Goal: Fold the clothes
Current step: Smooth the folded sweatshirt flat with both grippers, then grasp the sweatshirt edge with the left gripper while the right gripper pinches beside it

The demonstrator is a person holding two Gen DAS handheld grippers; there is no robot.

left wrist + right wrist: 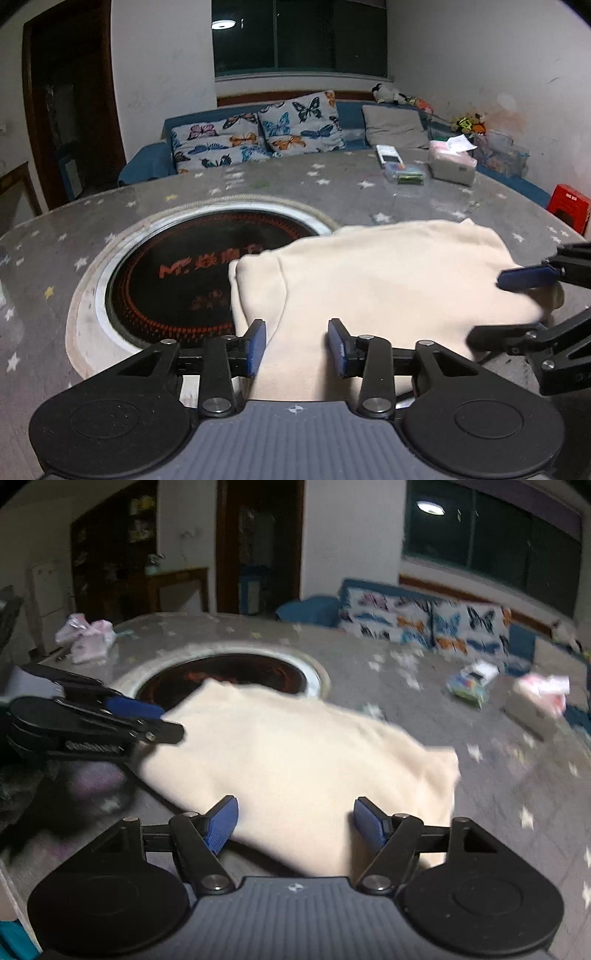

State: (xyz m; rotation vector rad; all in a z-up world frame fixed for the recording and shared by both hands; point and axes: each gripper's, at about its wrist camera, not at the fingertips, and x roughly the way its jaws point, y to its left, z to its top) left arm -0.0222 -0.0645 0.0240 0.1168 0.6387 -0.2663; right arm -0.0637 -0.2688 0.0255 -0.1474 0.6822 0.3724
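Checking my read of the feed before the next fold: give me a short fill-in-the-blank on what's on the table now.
1. The folded garment is ____ in colour.
2. Its far corner lies over the round black ____ set into the table.
3. The left gripper jaws stand ____, cloth between them unpinched.
4. The sofa cushions carry a ____ print.

Missing words: cream; burner; open; butterfly

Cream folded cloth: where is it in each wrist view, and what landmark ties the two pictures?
Left wrist: cream folded cloth lies centre-right, right of the round black cooktop.
Right wrist: the cloth fills the centre, its far corner over the cooktop.
Shared landmark: the butterfly-print cushions.
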